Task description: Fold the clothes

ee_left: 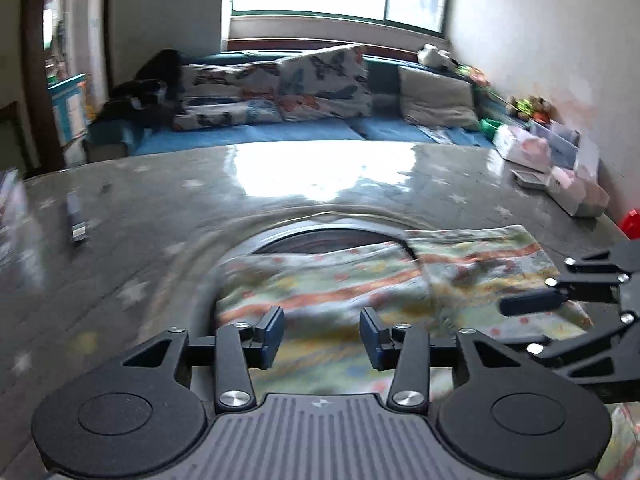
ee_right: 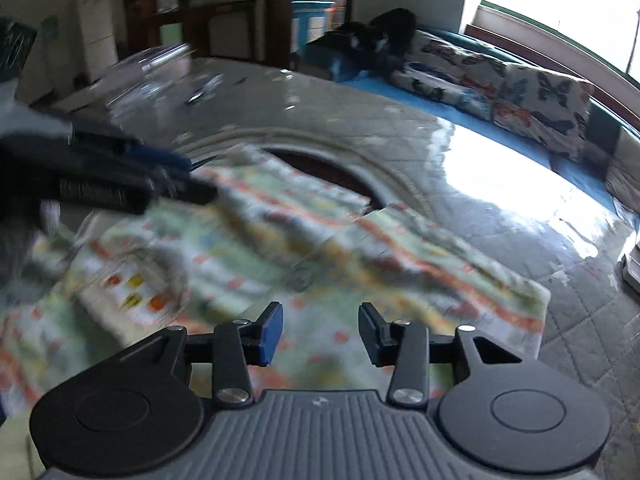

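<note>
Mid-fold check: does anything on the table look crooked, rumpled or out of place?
Yes. The patterned garment lies rumpled, its folded layers at an angle with edges not lined up. Both grippers, left and right, are open above it, holding nothing.

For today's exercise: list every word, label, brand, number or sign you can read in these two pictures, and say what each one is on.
No readable text in either view.
Each tool body bears a small emblem, with no letters.
Boxes at the table edge: any labels blurred.
Garment: coloured pattern only, smeared by motion.
</note>
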Demonstrator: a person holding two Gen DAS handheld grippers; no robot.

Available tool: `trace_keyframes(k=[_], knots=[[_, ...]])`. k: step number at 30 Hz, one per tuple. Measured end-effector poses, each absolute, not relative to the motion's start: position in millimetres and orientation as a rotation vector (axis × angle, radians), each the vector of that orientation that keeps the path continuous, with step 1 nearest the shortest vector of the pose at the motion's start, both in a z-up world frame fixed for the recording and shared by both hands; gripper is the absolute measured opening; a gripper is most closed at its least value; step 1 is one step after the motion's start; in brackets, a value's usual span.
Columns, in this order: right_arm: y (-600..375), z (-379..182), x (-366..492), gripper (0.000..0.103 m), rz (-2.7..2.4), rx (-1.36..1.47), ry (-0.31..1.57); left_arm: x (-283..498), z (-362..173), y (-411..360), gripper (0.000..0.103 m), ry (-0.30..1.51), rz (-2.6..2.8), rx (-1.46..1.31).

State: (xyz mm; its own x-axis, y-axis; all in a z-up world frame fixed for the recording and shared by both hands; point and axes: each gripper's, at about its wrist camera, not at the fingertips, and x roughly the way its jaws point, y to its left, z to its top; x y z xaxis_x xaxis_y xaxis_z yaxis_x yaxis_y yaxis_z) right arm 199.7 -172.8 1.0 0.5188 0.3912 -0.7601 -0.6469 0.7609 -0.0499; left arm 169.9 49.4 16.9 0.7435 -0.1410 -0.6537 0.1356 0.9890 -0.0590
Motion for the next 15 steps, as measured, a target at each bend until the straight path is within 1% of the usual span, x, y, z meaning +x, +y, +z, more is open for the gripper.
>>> trace_keyframes(k=[1, 6, 9, 15], knots=[[-172, 1, 192, 0.049, 0.648, -0.352, 0.811, 161, 19, 58, 0.052, 0.712, -0.123, -0.012], [-167, -1, 155, 0.049, 0.699, -0.369, 0.81, 110, 25, 103, 0.057, 0.683, 0.045, -0.037], [-169, 2, 131, 0.051, 0.702, -0.359, 0.782, 74, 22, 132, 0.057, 0.675, 0.173, -0.054], [-167, 4, 105, 0.052, 0.706, -0.354, 0.755, 9, 19, 186, 0.057, 0.647, 0.383, -0.129]])
